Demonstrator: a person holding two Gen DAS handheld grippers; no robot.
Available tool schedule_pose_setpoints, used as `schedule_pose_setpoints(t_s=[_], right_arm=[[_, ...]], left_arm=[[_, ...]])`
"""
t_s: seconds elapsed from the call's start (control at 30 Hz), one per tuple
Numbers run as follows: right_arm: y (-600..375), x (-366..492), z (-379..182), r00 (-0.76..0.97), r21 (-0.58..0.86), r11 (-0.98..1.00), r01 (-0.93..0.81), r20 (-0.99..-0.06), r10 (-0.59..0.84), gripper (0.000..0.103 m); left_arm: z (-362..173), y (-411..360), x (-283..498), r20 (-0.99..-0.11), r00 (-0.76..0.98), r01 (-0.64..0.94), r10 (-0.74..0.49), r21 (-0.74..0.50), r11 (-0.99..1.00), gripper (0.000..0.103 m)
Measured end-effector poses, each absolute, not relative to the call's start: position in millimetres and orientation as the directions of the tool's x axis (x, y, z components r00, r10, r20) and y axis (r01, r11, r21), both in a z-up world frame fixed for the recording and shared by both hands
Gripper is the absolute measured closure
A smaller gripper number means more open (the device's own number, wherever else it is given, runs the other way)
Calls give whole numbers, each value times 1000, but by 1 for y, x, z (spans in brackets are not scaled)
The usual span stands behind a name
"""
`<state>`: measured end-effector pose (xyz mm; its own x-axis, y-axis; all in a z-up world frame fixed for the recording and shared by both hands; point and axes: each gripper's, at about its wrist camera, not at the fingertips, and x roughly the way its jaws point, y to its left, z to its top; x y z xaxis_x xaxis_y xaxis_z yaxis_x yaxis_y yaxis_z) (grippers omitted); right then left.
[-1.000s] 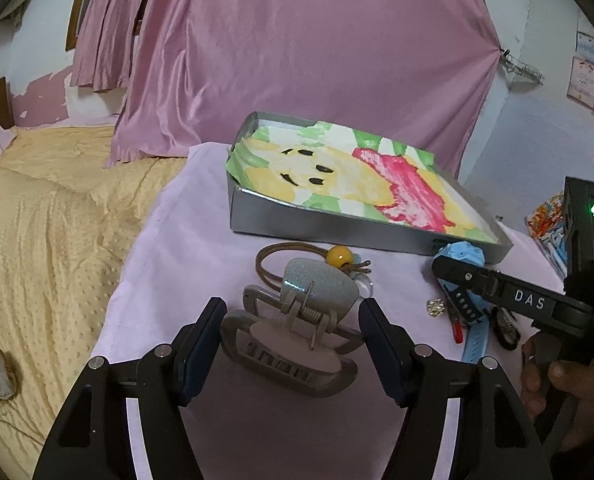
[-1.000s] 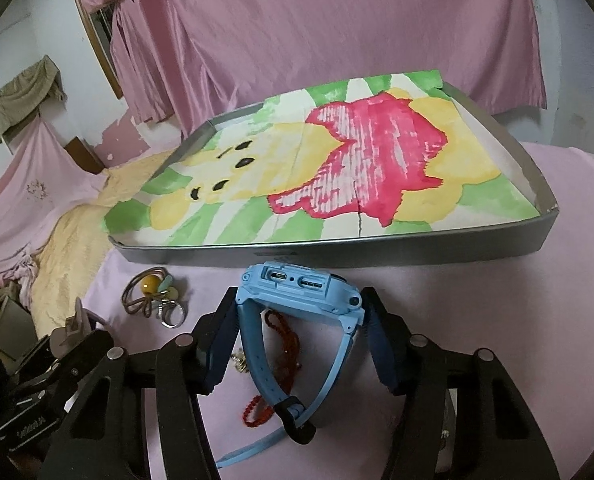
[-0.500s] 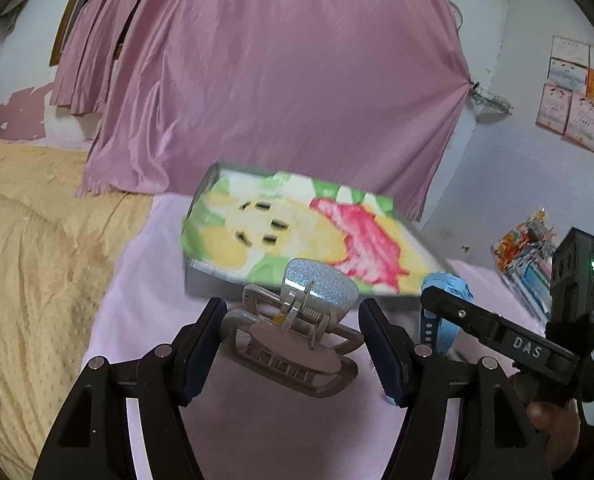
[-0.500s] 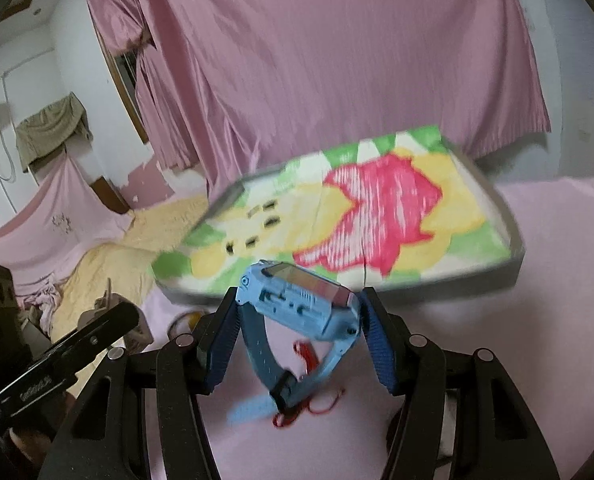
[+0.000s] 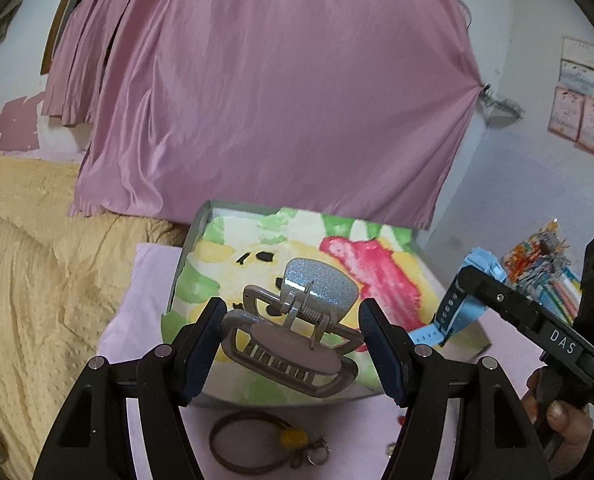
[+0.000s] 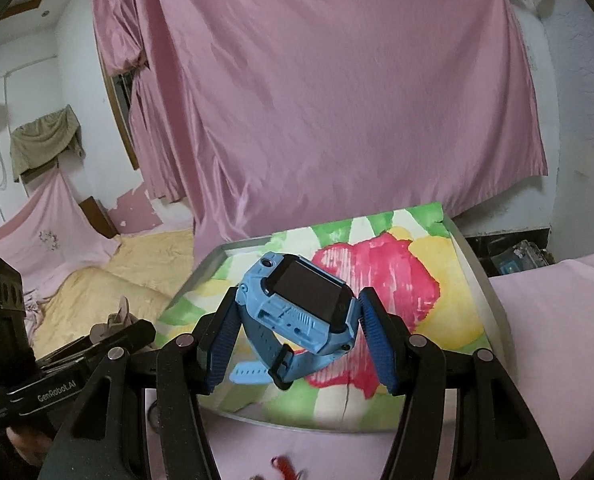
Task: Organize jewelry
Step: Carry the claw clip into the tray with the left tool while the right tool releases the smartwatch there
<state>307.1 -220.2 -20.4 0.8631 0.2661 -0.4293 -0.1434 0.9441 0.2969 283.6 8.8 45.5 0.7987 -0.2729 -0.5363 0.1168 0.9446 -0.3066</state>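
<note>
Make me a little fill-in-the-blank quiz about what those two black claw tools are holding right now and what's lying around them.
1. The left gripper is clamped on a glittery hair ____.
2. The right gripper holds a watch whose colour is ____.
3. Both items are held above a metal tray lined with a painted ____.
4. On the pink cloth below the left gripper lies a brown hair tie with a ____ bead.

Missing words: clip; blue; picture; yellow

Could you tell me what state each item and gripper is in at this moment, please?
Left gripper: shut on hair claw.
Hair claw: held above tray.
Right gripper: shut on blue watch.
Blue watch: held above tray, strap dangling.
Tray: paper-lined.
Hair tie: lying on tablecloth.
</note>
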Motion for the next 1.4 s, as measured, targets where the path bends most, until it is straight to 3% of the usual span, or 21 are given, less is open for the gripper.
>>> schedule_pose_setpoints(t_s=[0.47,0.57,0.63,0.67,0.8,0.83,0.93,1.07,1.4], right_arm=[[-217,340,-65,785,298,950,-90,-566,252,49],[-216,340,-66,777,293,952,-92,-577,253,45],[-216,339,-68,772,291,953,-88,-585,250,36],[-217,338,-69,774,292,953,-86,-582,248,35],[-224,328,-64,798,301,950,-80,-552,242,31],[-226,325,-61,807,297,952,-76,-543,234,24],[-233,309,-54,842,290,954,-76,-494,217,21],[-242,285,-47,878,284,956,-75,-435,198,7],[-257,201,-29,953,179,983,-47,-286,97,2]], left_arm=[[12,-3,317,-670,714,65,-203,-225,972,37],[11,-6,316,-675,714,71,-188,-198,978,36],[10,-5,315,-673,713,74,-195,-205,976,29],[11,-4,314,-670,715,72,-199,-213,974,25],[13,1,308,-659,723,59,-205,-236,970,22],[13,1,306,-654,729,56,-203,-238,970,22],[17,0,295,-628,755,56,-189,-226,973,18],[26,-4,276,-563,810,59,-166,-203,977,4],[41,-15,217,-379,912,87,-160,-202,975,1]])
